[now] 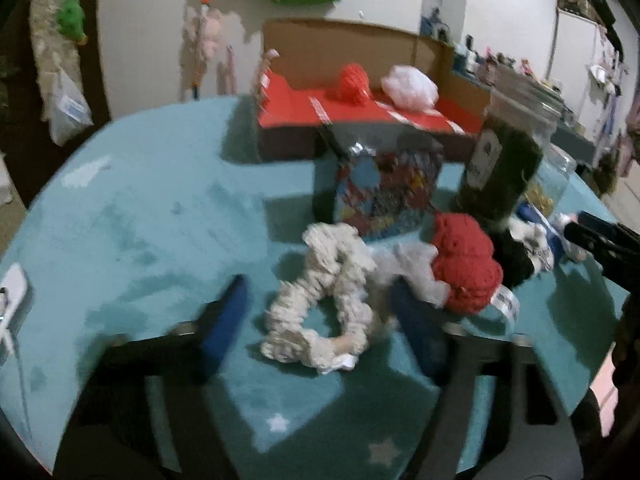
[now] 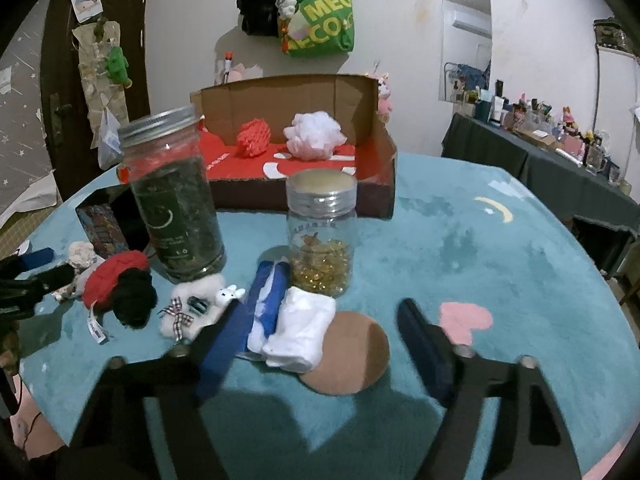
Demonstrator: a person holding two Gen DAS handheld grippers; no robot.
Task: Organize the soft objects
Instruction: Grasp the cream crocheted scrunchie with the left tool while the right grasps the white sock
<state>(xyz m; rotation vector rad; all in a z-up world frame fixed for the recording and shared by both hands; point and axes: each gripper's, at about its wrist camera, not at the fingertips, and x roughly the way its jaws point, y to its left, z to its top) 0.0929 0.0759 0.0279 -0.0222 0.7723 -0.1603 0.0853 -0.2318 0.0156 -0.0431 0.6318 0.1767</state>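
Between the half-open, empty left gripper's (image 1: 316, 320) blue fingers lies a cream ruched fabric scrunchie (image 1: 320, 300), teal plush mat (image 1: 140, 220) bare leftward, while the half-open right gripper (image 2: 320, 340) straddles folded white cloth (image 2: 298, 330) untouched

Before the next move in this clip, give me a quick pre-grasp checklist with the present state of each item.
1. Cream scrunchie between the left gripper fingers: ok.
2. Left pads pressing on it: not ok, gaps show.
3. White folded cloth between the right gripper fingers: ok, nearer the left finger.
4. Right pads gripping it: not ok.
5. Room in the cardboard box: ok.
6. Tall jar clear of the lift path: cannot tell.
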